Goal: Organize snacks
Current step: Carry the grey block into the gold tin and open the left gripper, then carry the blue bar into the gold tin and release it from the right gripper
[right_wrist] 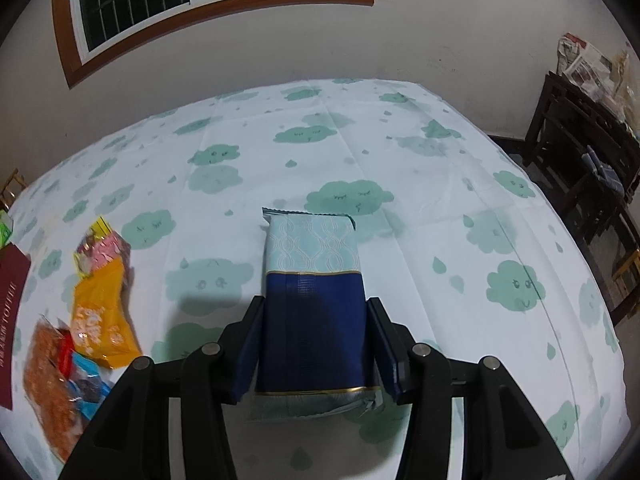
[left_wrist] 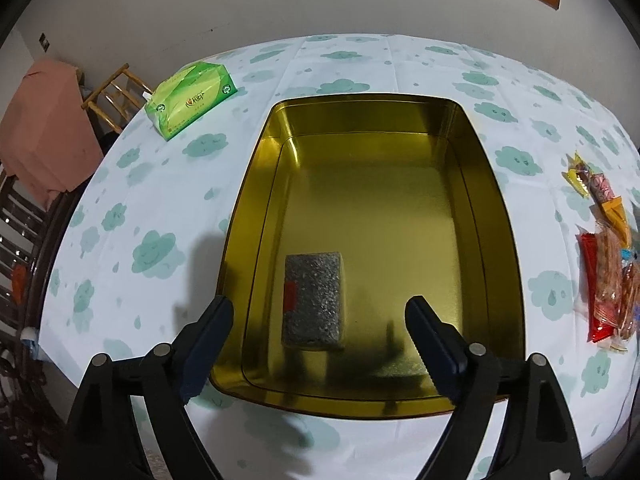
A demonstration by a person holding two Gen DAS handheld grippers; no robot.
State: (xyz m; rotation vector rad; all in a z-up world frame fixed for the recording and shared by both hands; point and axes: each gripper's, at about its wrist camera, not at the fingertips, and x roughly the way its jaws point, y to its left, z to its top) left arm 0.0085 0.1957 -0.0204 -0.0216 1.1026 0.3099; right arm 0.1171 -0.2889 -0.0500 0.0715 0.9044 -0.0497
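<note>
Left wrist — left tongs (left_wrist: 320, 312) wide over gold tin (left_wrist: 496, 216) | right tongs (right_wrist: 316, 312) clamp blue packet (right_wrist: 314, 300)

Left tongs (left_wrist: 320, 320) spread wide; right tongs (right_wrist: 316, 320) clamped

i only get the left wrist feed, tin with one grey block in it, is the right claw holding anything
Observer: Yes. The right claw is shut on a blue and pale packet, its fingers pressed against both sides.
Operator: is it off the table yet
Observer: I cannot tell; the packet's far end points away across the cloud tablecloth.
Operator: what's left in the pile, i just see it at my right edge
Observer: An orange packet lies flat left of the claw, with a pink and yellow one beyond it.
Operator: anything else there
Observer: A dark red flat piece with gold lettering lies at the far left edge.
</note>
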